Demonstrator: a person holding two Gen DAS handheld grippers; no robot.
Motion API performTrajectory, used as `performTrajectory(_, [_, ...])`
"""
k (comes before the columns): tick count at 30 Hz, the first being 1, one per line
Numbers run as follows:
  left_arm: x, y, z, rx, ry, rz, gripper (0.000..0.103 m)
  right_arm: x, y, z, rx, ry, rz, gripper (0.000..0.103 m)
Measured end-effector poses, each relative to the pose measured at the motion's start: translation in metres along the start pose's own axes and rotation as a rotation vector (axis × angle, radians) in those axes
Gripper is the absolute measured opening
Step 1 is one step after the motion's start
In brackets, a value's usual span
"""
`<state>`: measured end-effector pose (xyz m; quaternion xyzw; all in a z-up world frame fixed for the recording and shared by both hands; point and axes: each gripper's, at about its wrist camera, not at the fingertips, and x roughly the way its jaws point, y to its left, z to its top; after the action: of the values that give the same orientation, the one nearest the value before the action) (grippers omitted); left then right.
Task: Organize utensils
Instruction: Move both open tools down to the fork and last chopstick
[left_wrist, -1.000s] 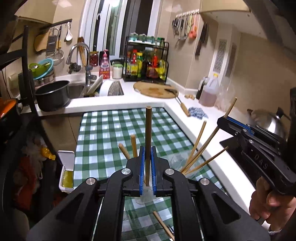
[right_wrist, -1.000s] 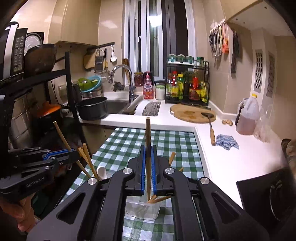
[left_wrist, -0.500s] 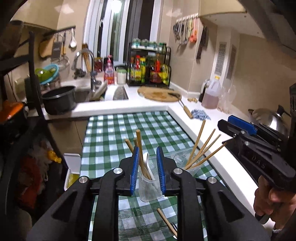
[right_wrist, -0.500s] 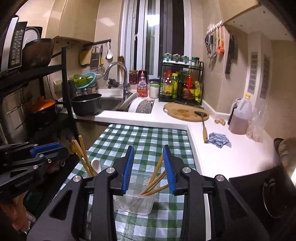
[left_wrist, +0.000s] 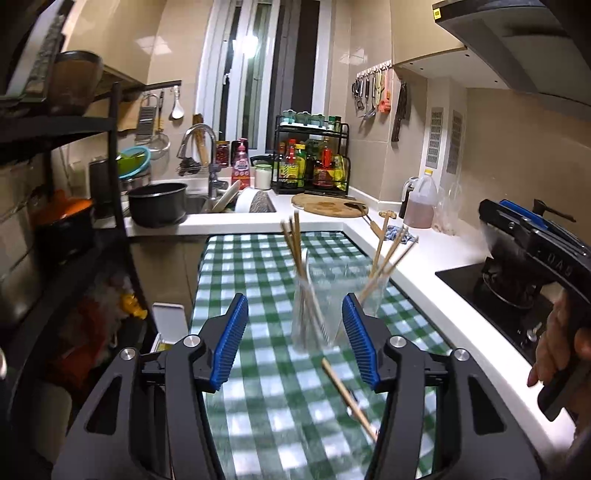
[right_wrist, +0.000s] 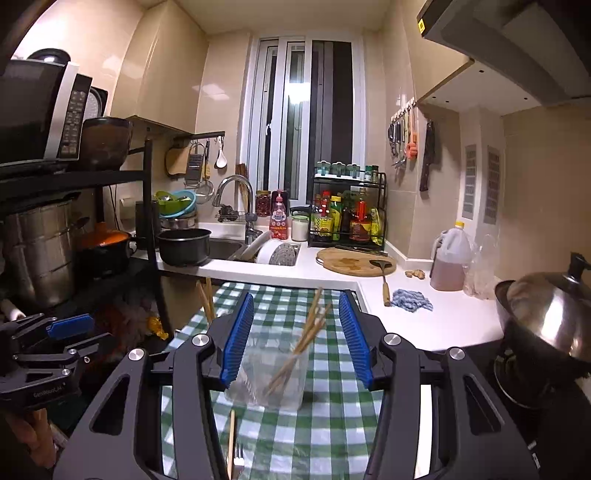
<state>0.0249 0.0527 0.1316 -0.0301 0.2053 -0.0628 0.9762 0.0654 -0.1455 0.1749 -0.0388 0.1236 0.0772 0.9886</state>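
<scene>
Two clear plastic cups stand on the green checked tablecloth (left_wrist: 258, 258). The left cup (left_wrist: 310, 314) holds several wooden chopsticks (left_wrist: 295, 240). The right cup (left_wrist: 373, 295) holds several more (left_wrist: 388, 254). My left gripper (left_wrist: 293, 339) is open and empty, pulled back in front of the left cup. My right gripper (right_wrist: 295, 339) is open and empty, pulled back above the right cup (right_wrist: 273, 373) and its chopsticks (right_wrist: 310, 328). A loose chopstick (left_wrist: 347, 398) and a fork lie on the cloth near me; they also show in the right wrist view (right_wrist: 231, 443).
A white counter (right_wrist: 424, 325) runs behind and to the right, with a cutting board (right_wrist: 351, 262), spatula, blue cloth (right_wrist: 410, 299) and oil jug (right_wrist: 450, 262). A steel wok lid (right_wrist: 546, 314) sits on the hob at right. A sink (right_wrist: 221, 247), pot and black shelf rack (right_wrist: 147, 221) are at left.
Both grippers let go of the chopsticks they held upright, opened wide and drew back from the cups. The released chopsticks now stand in the cups.
</scene>
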Motion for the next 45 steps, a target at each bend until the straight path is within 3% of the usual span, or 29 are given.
performTrajectory(3, [-0.009, -0.001, -0.028, 0.006, -0.019, 0.036, 0.054, -0.015, -0.001, -0.019, 0.025, 0.005, -0.033, 0.049])
performTrajectory(8, [-0.018, -0.004, -0.064, -0.007, -0.003, 0.061, 0.054, -0.034, -0.005, -0.054, 0.048, 0.044, 0.005, 0.049])
performTrajectory(10, [-0.02, 0.0, -0.074, -0.049, 0.006, 0.046, 0.054, -0.038, -0.008, -0.071, 0.071, 0.082, 0.041, 0.049])
performTrajectory(12, [-0.019, 0.006, -0.086, -0.098, 0.025, 0.034, 0.054, -0.042, -0.008, -0.093, 0.076, 0.12, 0.012, 0.049])
performTrajectory(17, [-0.011, 0.016, -0.11, -0.158, 0.084, 0.094, 0.054, -0.037, -0.01, -0.15, 0.09, 0.266, 0.013, 0.049])
performTrajectory(23, [-0.004, 0.023, -0.118, -0.191, 0.114, 0.124, 0.054, -0.025, -0.018, -0.192, 0.151, 0.368, 0.029, 0.043])
performTrajectory(26, [-0.001, 0.023, -0.12, -0.2, 0.131, 0.121, 0.054, -0.015, -0.013, -0.204, 0.167, 0.399, 0.065, 0.038])
performTrajectory(36, [-0.002, 0.02, -0.123, -0.191, 0.133, 0.112, 0.054, 0.01, 0.03, -0.235, 0.114, 0.516, 0.18, 0.036])
performTrajectory(40, [-0.005, 0.024, -0.122, -0.207, 0.125, 0.112, 0.054, 0.012, 0.044, -0.238, 0.073, 0.519, 0.18, 0.023])
performTrajectory(45, [-0.006, 0.025, -0.121, -0.211, 0.124, 0.118, 0.054, 0.021, 0.057, -0.233, 0.079, 0.521, 0.196, 0.019])
